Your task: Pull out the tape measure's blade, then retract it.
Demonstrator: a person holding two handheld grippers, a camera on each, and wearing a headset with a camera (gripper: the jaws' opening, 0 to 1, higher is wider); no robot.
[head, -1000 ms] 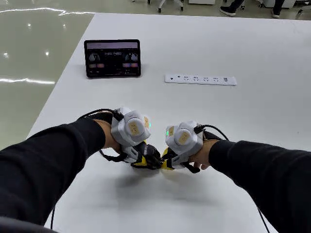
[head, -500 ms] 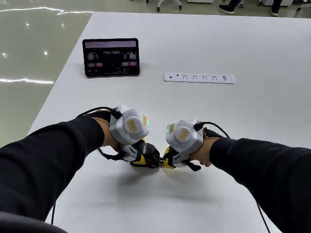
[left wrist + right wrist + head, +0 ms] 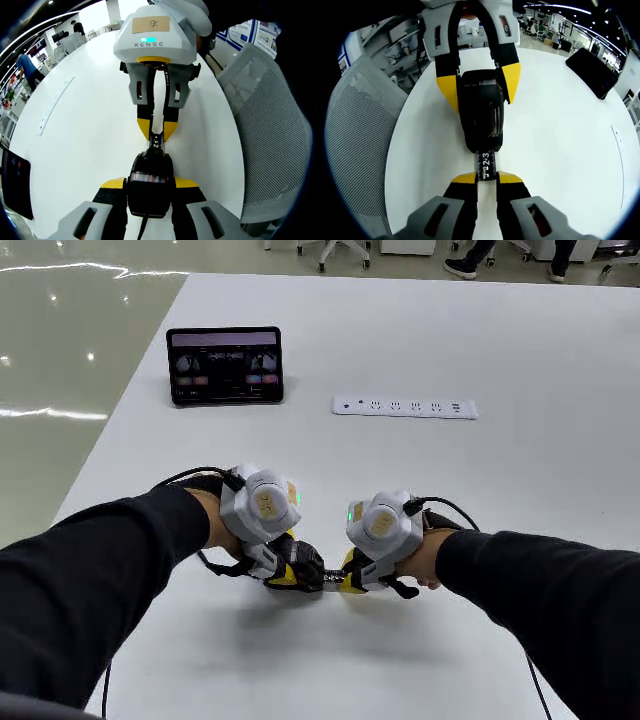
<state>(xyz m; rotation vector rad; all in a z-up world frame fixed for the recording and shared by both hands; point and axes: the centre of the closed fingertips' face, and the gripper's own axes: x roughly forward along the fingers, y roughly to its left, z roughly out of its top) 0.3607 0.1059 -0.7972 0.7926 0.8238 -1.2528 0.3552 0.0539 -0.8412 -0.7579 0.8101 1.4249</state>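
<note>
Separation of the two grippers, head view: a second ago the jaw tips stood almost together; now a short strip of blade (image 3: 333, 587) shows between them, above the white table (image 3: 500, 500). Judged: pull-out just begun, with most of the draw and the whole retraction outstanding. Held by the left gripper (image 3: 297, 575): tape measure case (image 3: 305, 562); the right gripper (image 3: 349, 583) faces it.

Left gripper view: own jaws closed against both sides of the black case, low in the frame; the opposite gripper's yellow tips pinched together on the blade's end.

Right gripper view: own jaws nearly shut, clamping the blade flat, numerals 2 and 3 legible just beyond the tips; case just ahead, in the left gripper's hold.
</note>
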